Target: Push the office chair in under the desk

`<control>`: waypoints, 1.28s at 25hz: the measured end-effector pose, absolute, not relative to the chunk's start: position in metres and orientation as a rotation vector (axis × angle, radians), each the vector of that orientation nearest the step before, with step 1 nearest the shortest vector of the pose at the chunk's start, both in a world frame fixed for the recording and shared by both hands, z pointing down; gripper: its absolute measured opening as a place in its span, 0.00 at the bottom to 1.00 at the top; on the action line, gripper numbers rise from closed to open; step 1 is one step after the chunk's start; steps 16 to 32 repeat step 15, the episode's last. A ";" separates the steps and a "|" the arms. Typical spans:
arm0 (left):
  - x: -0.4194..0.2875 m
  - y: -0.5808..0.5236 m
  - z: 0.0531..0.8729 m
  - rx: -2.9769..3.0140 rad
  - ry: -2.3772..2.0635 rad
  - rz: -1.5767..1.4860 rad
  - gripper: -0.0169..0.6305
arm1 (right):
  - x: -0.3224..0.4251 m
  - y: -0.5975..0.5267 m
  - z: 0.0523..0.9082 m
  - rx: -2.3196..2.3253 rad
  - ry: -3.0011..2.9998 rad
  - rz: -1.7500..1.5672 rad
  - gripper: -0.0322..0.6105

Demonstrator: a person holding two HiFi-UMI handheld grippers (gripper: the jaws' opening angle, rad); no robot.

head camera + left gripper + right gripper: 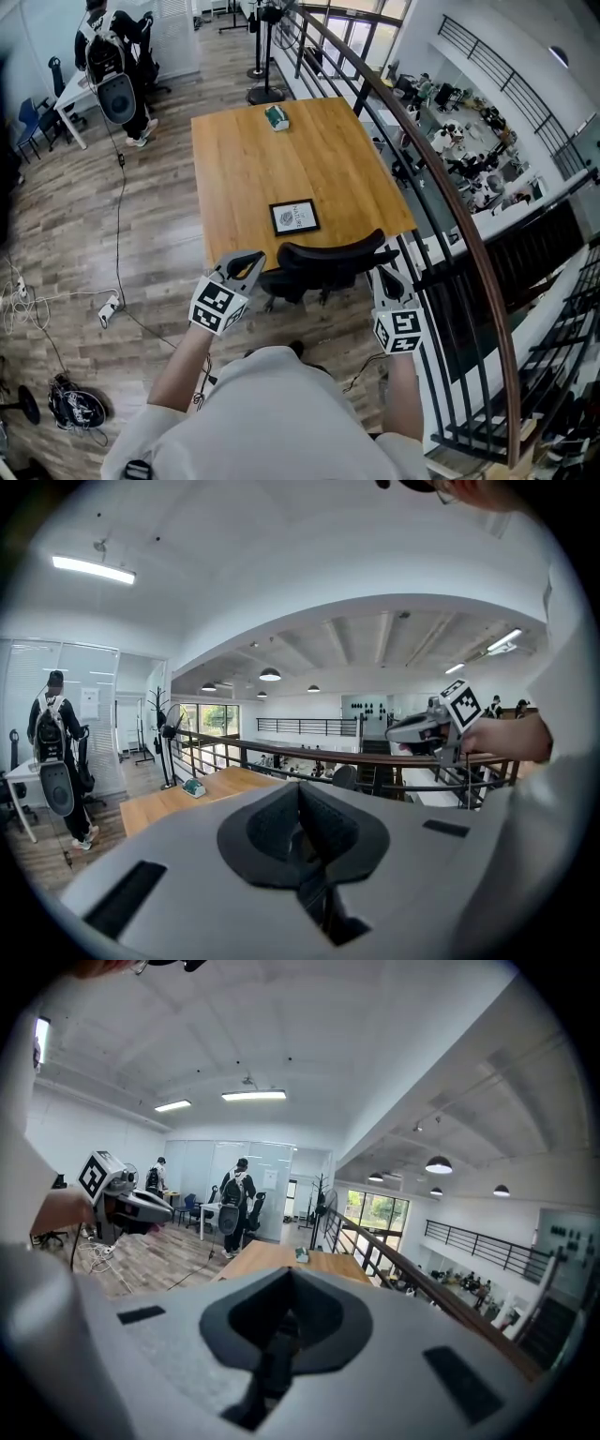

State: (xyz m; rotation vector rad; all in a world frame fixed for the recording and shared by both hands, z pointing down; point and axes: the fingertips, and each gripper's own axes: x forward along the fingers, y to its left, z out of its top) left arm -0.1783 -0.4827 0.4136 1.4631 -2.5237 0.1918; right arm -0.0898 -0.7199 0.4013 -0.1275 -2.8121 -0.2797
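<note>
The black office chair (pixel 323 261) stands at the near edge of the wooden desk (pixel 244 169), its curved backrest level with that edge and its base showing below. My left gripper (pixel 249 265) is just left of the backrest and my right gripper (pixel 385 276) just right of it. I cannot tell whether either one touches the chair. Both point up and away over the desk. In the left gripper view the left gripper (pixel 302 841) is shut with nothing in it, and the right gripper (pixel 424 729) shows ahead. The right gripper (pixel 281 1335) is also shut and empty.
On the desk lie a framed card (pixel 293 217) and a small green and white thing (pixel 276 117). A dark railing (pixel 441 187) runs close along the desk's right side over a drop. A person (pixel 117 56) stands far left. Cables (pixel 117 234) trail on the floor.
</note>
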 end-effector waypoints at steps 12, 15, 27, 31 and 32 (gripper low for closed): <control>-0.183 -0.496 0.422 1.480 -2.489 0.201 0.02 | -0.092 -0.732 0.404 -0.118 -2.815 -0.278 0.05; -0.183 -0.500 0.426 1.481 -2.482 0.203 0.02 | -0.092 -0.737 0.407 -0.116 -2.814 -0.278 0.05; -0.183 -0.500 0.426 1.481 -2.482 0.203 0.02 | -0.092 -0.737 0.407 -0.116 -2.814 -0.278 0.05; -0.183 -0.500 0.426 1.481 -2.482 0.203 0.02 | -0.092 -0.737 0.407 -0.116 -2.814 -0.278 0.05; -0.183 -0.500 0.426 1.481 -2.482 0.203 0.02 | -0.092 -0.737 0.407 -0.116 -2.814 -0.278 0.05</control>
